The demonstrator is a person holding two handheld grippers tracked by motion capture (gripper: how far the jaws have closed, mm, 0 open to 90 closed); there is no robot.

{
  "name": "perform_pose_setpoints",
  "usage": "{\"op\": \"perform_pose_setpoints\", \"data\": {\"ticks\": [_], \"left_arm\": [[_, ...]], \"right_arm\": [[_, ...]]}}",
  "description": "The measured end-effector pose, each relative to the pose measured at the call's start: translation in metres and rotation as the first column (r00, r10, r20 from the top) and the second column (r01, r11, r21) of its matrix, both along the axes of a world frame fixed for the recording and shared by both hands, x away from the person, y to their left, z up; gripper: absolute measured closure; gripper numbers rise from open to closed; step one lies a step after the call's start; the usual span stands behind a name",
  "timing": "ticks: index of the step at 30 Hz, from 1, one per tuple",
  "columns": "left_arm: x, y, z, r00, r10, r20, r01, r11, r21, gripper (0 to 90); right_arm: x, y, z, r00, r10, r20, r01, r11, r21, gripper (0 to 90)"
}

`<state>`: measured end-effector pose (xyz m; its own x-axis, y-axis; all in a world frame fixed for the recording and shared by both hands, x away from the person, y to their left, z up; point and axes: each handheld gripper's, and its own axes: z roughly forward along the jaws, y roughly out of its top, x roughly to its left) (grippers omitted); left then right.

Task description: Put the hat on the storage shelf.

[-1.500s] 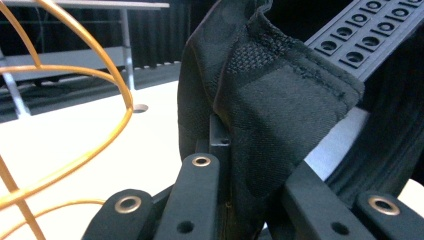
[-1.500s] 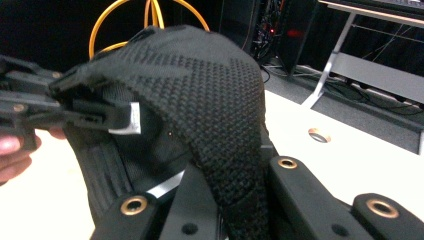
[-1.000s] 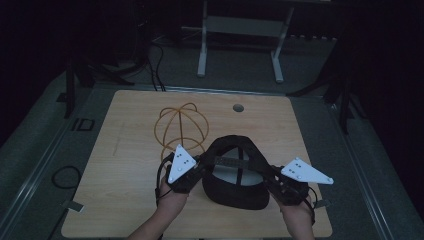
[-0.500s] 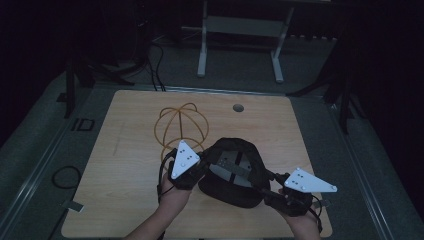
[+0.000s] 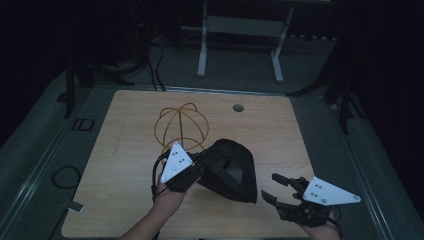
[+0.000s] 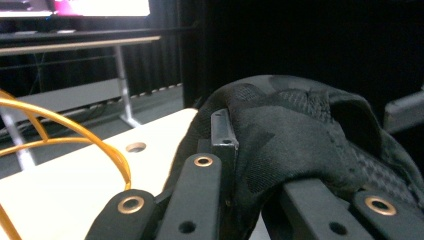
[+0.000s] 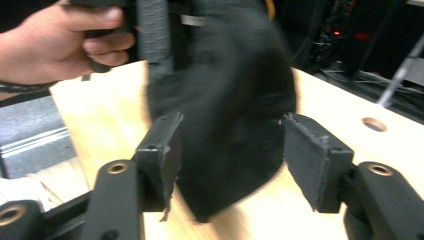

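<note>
A black cap (image 5: 231,170) hangs tilted just above the wooden table (image 5: 125,150), its lower edge close to the top. My left gripper (image 5: 201,166) is shut on the cap's left rim; in the left gripper view the cap's fabric (image 6: 300,125) drapes over the left gripper's (image 6: 255,165) jaws. My right gripper (image 5: 270,186) is at the cap's lower right, apart from it. Its jaws have just been opening. In the right gripper view the pads (image 7: 162,145) stand wide on either side of the blurred cap (image 7: 225,100) without touching it.
An orange wire dome frame (image 5: 181,125) stands on the table just behind the cap, close to the left gripper (image 6: 75,135). A round cable hole (image 5: 238,107) sits near the far edge. A metal stand (image 5: 240,30) and cables lie on the floor beyond.
My right gripper let go of the cap's right side, opened and drew back to the right. The cap, earlier stretched between both grippers, now hangs from the left gripper alone and has tilted.
</note>
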<state>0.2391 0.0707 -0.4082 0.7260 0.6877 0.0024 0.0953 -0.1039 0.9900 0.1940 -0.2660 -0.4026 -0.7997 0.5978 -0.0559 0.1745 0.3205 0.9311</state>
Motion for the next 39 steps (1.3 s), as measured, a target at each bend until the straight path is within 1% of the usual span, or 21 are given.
{"op": "perform_pose_setpoints", "data": {"ticks": [1,3,4,8,9,11,13,14,17,20,22,24,25,27,28,30,31,33,34,36,39], "left_arm": [[0.001,0.004,0.000,0.9996,-0.029,-0.001,0.029,0.9995,-0.009,88.3],[0.003,0.008,-0.001,0.9985,-0.054,-0.010,0.053,0.9984,-0.017,88.3],[0.004,0.012,-0.001,0.9962,-0.087,-0.012,0.086,0.9956,-0.037,88.3],[0.006,0.021,0.000,0.9865,-0.163,0.007,0.164,0.9855,-0.044,88.3],[0.006,0.023,0.001,0.9804,-0.197,0.007,0.197,0.9794,-0.044,88.3],[0.006,0.026,0.003,0.9728,-0.231,0.020,0.231,0.9721,-0.038,88.2],[0.007,0.029,0.004,0.9607,-0.276,0.025,0.277,0.9600,-0.039,88.2],[0.008,0.030,0.005,0.9513,-0.308,0.021,0.308,0.9503,-0.043,88.2],[0.010,0.034,0.006,0.9295,-0.368,0.018,0.369,0.9277,-0.059,88.2],[0.012,0.038,0.007,0.9063,-0.423,0.007,0.421,0.9018,-0.097,88.2],[0.012,0.039,0.008,0.8955,-0.445,0.003,0.443,0.8904,-0.105,88.2],[0.012,0.039,0.009,0.8906,-0.455,0.007,0.453,0.8857,-0.101,88.2],[0.012,0.039,0.009,0.8833,-0.469,0.003,0.467,0.8785,-0.102,88.2],[0.011,0.038,0.009,0.8783,-0.478,0.005,0.476,0.8740,-0.096,88.3],[0.011,0.038,0.010,0.8722,-0.489,0.004,0.487,0.8681,-0.094,88.3],[0.010,0.037,0.010,0.8677,-0.497,0.005,0.495,0.8639,-0.091,88.3],[0.009,0.037,0.010,0.8686,-0.496,0.007,0.494,0.8646,-0.092,88.2],[0.010,0.037,0.011,0.8622,-0.507,0.006,0.504,0.8568,-0.108,88.2],[0.010,0.037,0.011,0.8656,-0.501,0.007,0.499,0.8603,-0.107,88.3],[0.011,0.037,0.011,0.8608,-0.509,0.006,0.506,0.8540,-0.121,88.2],[0.011,0.037,0.012,0.8647,-0.502,0.009,0.500,0.8582,-0.117,88.3]], "right_arm": [[0.001,-0.003,0.001,0.9999,-0.013,0.007,0.013,0.9999,0.001,44.7],[0.003,-0.008,0.003,0.9996,-0.026,0.013,0.026,0.9997,-0.004,45.5],[0.004,-0.009,0.004,0.9995,-0.028,0.016,0.028,0.9996,-0.003,47.6],[0.007,-0.007,0.007,0.9997,-0.003,0.025,0.003,0.9999,-0.015,49.3],[0.007,-0.006,0.007,0.9997,0.003,0.025,-0.002,0.9998,-0.018,49.8],[0.008,0.000,0.009,0.9992,0.024,0.032,-0.023,0.9994,-0.026,49.9],[0.008,0.004,0.011,0.9985,0.042,0.035,-0.041,0.9987,-0.030,49.9],[0.008,0.007,0.012,0.9979,0.051,0.039,-0.049,0.9982,-0.035,49.9],[0.008,0.018,0.015,0.9951,0.085,0.050,-0.082,0.9951,-0.055,49.9],[0.008,0.028,0.016,0.9896,0.134,0.054,-0.130,0.9889,-0.072,49.1],[0.007,0.035,0.015,0.9860,0.155,0.060,-0.150,0.9847,-0.088,48.5],[0.008,0.039,0.016,0.9832,0.172,0.060,-0.167,0.9821,-0.087,48.5],[0.008,0.041,0.017,0.9816,0.180,0.063,-0.175,0.9810,-0.084,48.5],[0.008,0.043,0.019,0.9780,0.195,0.074,-0.189,0.9787,-0.081,48.4],[0.008,0.044,0.019,0.9769,0.199,0.078,-0.193,0.9781,-0.079,48.4],[0.009,0.045,0.021,0.9732,0.216,0.079,-0.210,0.9748,-0.075,47.9],[0.009,0.046,0.022,0.9716,0.220,0.088,-0.214,0.9742,-0.074,48.5],[0.009,0.047,0.023,0.9692,0.230,0.089,-0.224,0.9721,-0.070,51.2],[0.008,0.047,0.023,0.9675,0.236,0.090,-0.231,0.9706,-0.069,53.7],[0.008,0.048,0.024,0.9649,0.244,0.097,-0.238,0.9688,-0.069,57.6],[0.008,0.048,0.024,0.9630,0.254,0.091,-0.248,0.9664,-0.066,66.1]]}}
